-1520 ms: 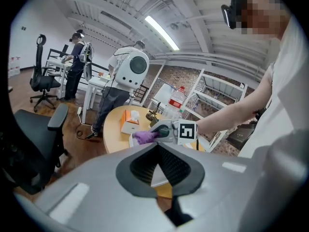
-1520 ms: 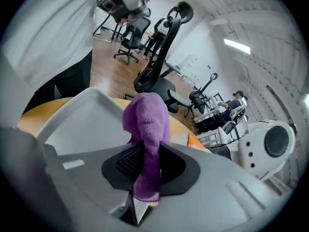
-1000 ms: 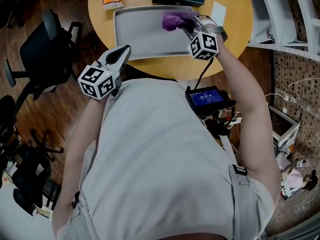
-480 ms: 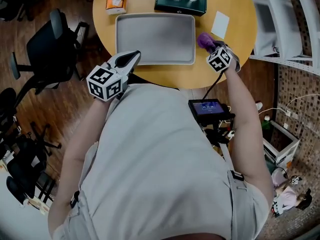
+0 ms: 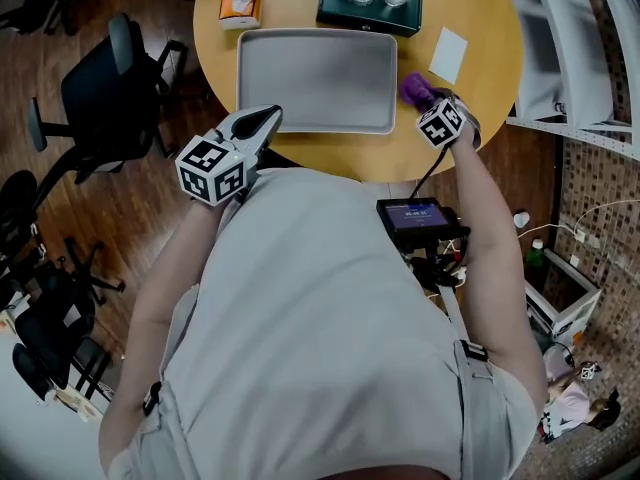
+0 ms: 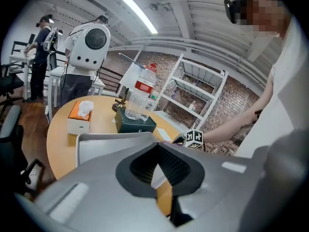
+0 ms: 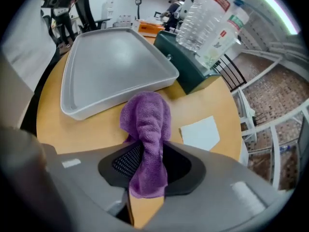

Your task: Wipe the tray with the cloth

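Shifting off the tray [image 7: 111, 62] since a second ago, the purple cloth [image 7: 145, 122] is now lying on the bare table [image 7: 91, 129]; before, it was being pressed onto the tray's far right corner.

Closest to the person's body, the left gripper [image 6: 157, 145] is hanging with its fingertips meeting and nothing between them. The tray's near rim is lying just ahead of and below those tips.

Further out, the right gripper [image 7: 145, 153] is letting go. Its jaws are opening, the cloth is running between them as a rumpled ridge, and the meshed pads [image 7: 126, 162] seem to be no longer pinching it. From those fingers the cloth is stretching forward over the wood, right up to the tray's wall, which is sitting ahead and to the left. I cannot tell whether the two are touching.

A white card [image 7: 200, 133] is resting to the right of the fingertips. Beyond it a dark green box [image 7: 190, 69] is carrying clear bottles [image 7: 210, 18].

The cloth is looking light, limp and fleecy, so it is probably gripping well but sagging and bunching wherever it is lifted. Pinching the thick middle of the ridge should be leaving a loose wad underneath for wiping. The tray is looking stiff and light, and may be sliding on the smooth wood unless steadied at its near rim.
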Action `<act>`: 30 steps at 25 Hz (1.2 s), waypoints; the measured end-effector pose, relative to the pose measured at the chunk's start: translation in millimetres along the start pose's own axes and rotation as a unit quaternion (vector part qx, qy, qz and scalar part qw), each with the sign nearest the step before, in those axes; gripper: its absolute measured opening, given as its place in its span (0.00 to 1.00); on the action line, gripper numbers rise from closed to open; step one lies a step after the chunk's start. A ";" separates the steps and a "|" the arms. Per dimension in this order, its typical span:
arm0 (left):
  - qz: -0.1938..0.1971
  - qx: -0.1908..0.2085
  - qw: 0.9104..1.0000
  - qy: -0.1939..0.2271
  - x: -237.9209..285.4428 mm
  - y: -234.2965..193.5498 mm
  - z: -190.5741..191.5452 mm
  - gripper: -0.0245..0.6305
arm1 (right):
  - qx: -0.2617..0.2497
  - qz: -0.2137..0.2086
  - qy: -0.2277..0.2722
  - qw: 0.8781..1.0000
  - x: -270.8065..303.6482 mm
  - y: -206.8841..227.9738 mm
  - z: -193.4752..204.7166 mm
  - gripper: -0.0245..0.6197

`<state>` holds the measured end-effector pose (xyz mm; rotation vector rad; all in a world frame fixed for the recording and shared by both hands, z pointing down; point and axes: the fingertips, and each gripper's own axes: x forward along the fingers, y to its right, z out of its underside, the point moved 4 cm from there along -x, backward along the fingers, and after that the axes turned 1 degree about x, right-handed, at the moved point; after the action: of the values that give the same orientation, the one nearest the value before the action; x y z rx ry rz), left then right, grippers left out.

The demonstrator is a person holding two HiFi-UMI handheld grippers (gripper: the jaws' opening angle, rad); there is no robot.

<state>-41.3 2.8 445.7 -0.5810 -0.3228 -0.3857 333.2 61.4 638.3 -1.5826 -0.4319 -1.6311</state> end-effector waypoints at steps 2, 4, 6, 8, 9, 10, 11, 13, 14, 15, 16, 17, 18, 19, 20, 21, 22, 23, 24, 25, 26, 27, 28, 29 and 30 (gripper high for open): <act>0.009 0.002 1.000 0.002 5.3 -1.4 -3.4 0.04 | 0.032 0.004 0.023 0.999 -15.2 6.0 -4.1 0.26; 0.017 0.007 1.000 0.004 9.5 -1.2 -8.2 0.04 | 0.041 0.019 0.057 0.997 -39.2 12.0 -11.8 0.26; 0.026 0.013 1.000 0.008 13.6 0.1 -15.0 0.04 | 0.047 0.030 0.113 0.992 -70.8 17.3 -24.5 0.22; 0.033 0.025 0.999 0.013 17.6 1.1 -23.7 0.04 | 0.063 0.020 0.192 0.979 -108.7 19.2 -45.7 0.15; 0.036 0.034 0.999 0.014 19.6 1.3 -28.2 0.04 | 0.073 0.007 0.235 0.969 -128.6 18.3 -59.4 0.11; 0.040 0.043 0.998 0.015 21.9 0.9 -32.6 0.04 | 0.084 -0.010 0.277 0.957 -146.8 16.2 -73.7 0.06; 0.043 0.049 0.998 0.016 25.2 -0.7 -36.6 0.04 | 0.096 -0.031 0.315 0.944 -161.8 13.8 -87.2 0.04; 0.049 0.055 0.997 0.018 34.1 -6.9 -43.4 0.04 | 0.116 -0.071 0.372 0.918 -182.2 10.0 -109.2 0.04; 0.052 0.056 0.997 0.020 37.4 -8.8 -46.4 0.04 | 0.122 -0.086 0.393 0.907 -191.8 8.5 -117.4 0.04; 0.054 0.058 0.997 0.022 38.0 -8.0 -49.1 0.04 | 0.125 -0.097 0.411 0.898 -204.1 6.3 -123.9 0.04; 0.057 0.061 0.996 0.025 35.9 -4.4 -51.6 0.04 | 0.126 -0.104 0.427 0.889 -218.9 3.3 -128.7 0.04; 0.059 0.064 0.996 0.027 32.1 0.5 -53.6 0.04 | 0.125 -0.109 0.442 0.882 -233.9 -0.1 -132.4 0.04; 0.060 0.067 0.996 0.029 28.2 5.0 -55.1 0.04 | 0.125 -0.113 0.453 0.875 -246.5 -3.3 -135.7 0.04; 0.061 0.069 0.995 0.030 25.2 8.1 -56.1 0.04 | 0.125 -0.116 0.462 0.870 -255.3 -6.0 -138.7 0.04; 0.062 0.071 0.995 0.031 23.3 9.9 -56.9 0.04 | 0.123 -0.119 0.467 0.867 -260.4 -8.3 -141.5 0.04; 0.062 0.072 0.995 0.032 22.5 10.6 -57.9 0.04 | 0.119 -0.120 0.469 0.867 -262.5 -10.2 -143.7 0.04; 0.063 0.072 0.995 0.032 22.3 10.8 -59.0 0.04 | 0.115 -0.119 0.468 0.868 -262.6 -12.0 -145.1 0.04; 0.064 0.073 0.995 0.033 22.2 11.0 -60.0 0.04 | 0.112 -0.118 0.466 0.870 -261.7 -13.6 -145.6 0.04; 0.065 0.072 0.995 0.033 22.1 11.2 -60.6 0.04 | 0.110 -0.117 0.463 0.872 -260.6 -15.1 -145.2 0.04; 0.067 0.072 0.995 0.033 22.0 11.5 -60.7 0.04 | 0.110 -0.116 0.460 0.874 -259.8 -16.2 -144.3 0.04; 0.068 0.071 0.995 0.033 21.6 11.5 -60.6 0.04 | 0.111 -0.115 0.457 0.875 -259.1 -17.0 -143.5 0.04; 0.068 0.070 0.995 0.033 20.9 10.7 -60.6 0.04 | 0.113 -0.115 0.456 0.875 -258.3 -17.2 -143.4 0.04; 0.068 0.070 0.995 0.033 20.1 9.2 -61.1 0.04 | 0.113 -0.114 0.456 0.875 -257.5 -16.7 -144.3 0.04; 0.066 0.071 0.995 0.033 19.6 7.4 -61.9 0.04 | 0.113 -0.114 0.457 0.875 -256.8 -15.8 -145.8 0.04; 0.065 0.071 0.995 0.034 19.8 6.2 -62.6 0.04 | 0.114 -0.113 0.458 0.874 -256.4 -14.7 -147.0 0.04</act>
<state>-9.6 -34.1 401.3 -0.4451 -0.2444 -0.2533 196.0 42.3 376.8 -0.4671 -0.2737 -2.1906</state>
